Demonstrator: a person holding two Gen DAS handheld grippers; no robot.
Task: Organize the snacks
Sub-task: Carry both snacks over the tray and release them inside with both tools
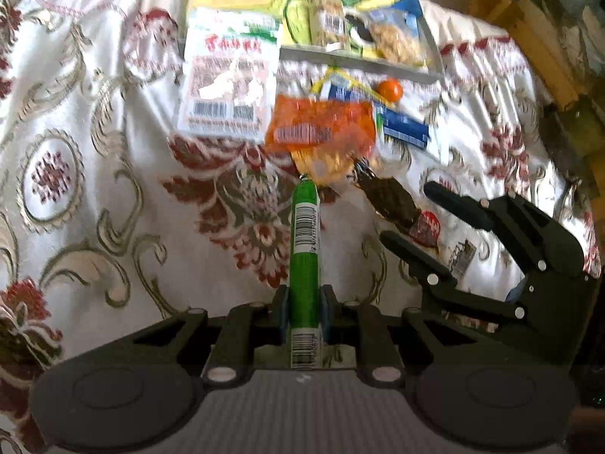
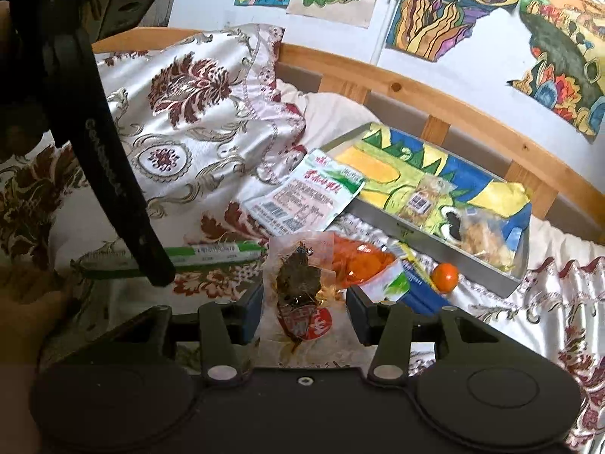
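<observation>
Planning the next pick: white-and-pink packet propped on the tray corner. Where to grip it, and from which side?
Probably the left long edge of the white-and-pink packet, tool coming in from the left. It is flat and thin, its far end rests on the tray rim, so it sits tilted. The left edge has only bedspread beside it; the orange packet crowds its near right corner.

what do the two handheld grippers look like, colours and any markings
Both are matte black plastic. The left gripper and right gripper each have blue-padded fingers on angular black linkage arms with silver pivot pins, plus two round discs on the base. A black strap with pale lettering hangs off the left one in the right wrist view.
</observation>
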